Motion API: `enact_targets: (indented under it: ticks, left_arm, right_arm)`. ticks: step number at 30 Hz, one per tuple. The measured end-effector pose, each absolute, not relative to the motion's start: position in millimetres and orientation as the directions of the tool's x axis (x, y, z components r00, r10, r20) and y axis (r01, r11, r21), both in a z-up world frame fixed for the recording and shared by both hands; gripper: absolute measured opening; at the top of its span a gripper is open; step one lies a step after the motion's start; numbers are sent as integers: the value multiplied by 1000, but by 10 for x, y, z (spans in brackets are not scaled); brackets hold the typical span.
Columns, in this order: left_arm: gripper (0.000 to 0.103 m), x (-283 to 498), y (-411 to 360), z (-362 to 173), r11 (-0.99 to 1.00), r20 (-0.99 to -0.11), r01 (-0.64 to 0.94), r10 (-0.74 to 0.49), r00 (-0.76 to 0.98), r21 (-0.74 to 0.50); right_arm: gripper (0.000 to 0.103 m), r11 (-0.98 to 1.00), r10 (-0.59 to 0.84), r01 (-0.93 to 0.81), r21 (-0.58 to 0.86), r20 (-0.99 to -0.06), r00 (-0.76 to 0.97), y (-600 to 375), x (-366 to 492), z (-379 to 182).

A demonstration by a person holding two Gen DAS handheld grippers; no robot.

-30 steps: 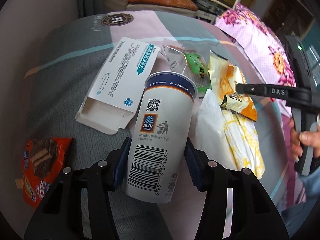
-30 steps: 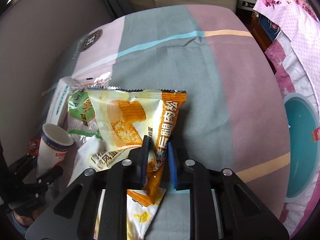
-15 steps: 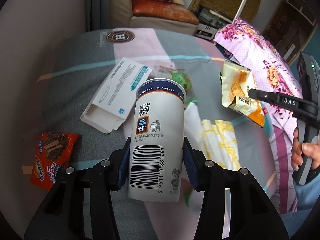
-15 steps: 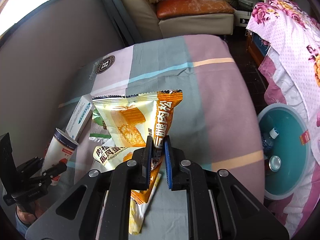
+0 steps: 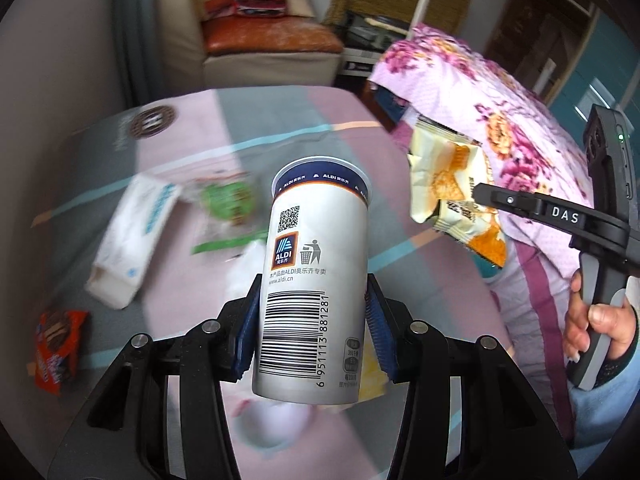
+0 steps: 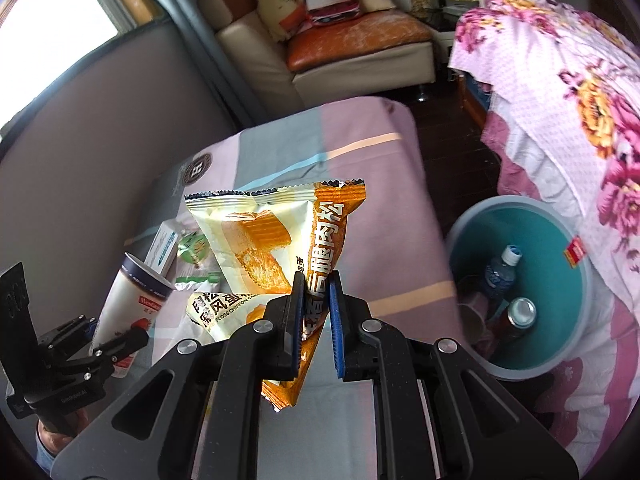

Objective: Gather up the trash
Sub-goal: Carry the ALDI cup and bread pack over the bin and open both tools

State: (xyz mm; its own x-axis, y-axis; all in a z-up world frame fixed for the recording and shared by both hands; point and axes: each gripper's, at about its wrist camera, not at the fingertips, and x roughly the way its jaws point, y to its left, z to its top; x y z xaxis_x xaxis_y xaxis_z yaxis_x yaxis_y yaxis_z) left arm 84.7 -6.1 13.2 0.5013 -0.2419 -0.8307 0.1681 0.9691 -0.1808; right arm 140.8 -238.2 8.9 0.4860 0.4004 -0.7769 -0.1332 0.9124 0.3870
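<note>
My left gripper (image 5: 312, 320) is shut on a white ALDI paper cup (image 5: 316, 272) and holds it upright above the table; the cup also shows in the right wrist view (image 6: 128, 304). My right gripper (image 6: 316, 304) is shut on a yellow-orange snack wrapper (image 6: 280, 248), lifted above the table; the wrapper also shows in the left wrist view (image 5: 452, 196). A teal trash bin (image 6: 532, 280) stands on the floor at the right, holding a plastic bottle (image 6: 500, 272) and a can (image 6: 520, 312).
On the striped tablecloth (image 5: 200, 128) lie a white medicine box (image 5: 132, 236), a green wrapper (image 5: 228, 200), a red snack wrapper (image 5: 56, 344) and another cake wrapper (image 6: 224, 308). A floral-covered bed (image 6: 580, 92) is at the right, a sofa (image 6: 340, 48) behind.
Both grippers have risen above the table with the cup and the wrapper held. The right gripper has swung right, so the teal bin shows more fully.
</note>
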Motion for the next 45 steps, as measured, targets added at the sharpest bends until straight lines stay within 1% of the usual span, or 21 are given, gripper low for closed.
enact_targets:
  ticks: [6,15,26,33,45]
  left_arm:
    - [49,993,-636,123,956,-840,246,-261,475,-158]
    - [49,1167,-1280,75,937,-859,323,-270,435,-131]
    - [49,1341,-1951,-44,906,-881,411,-272,388,-98]
    - [49,1442,-2221,-158,890,-893,445,-273,358,-94]
    - [49,1680,-2421,-390,883,-908,453,-283,310,-121]
  right_arm:
    - [12,917,363,-58,395,-763,534,-2877,1335,104]
    - [12,911,313,38,412,-746,588,-3598,1208,48]
    - [12,885,285,135,447,-746,601,-4137,1099,-139]
    - [12,874,262,182,450,-753,604,-4363,1097,-238]
    - [13,863,230,247,440,-779,583,-4569,1185,-388]
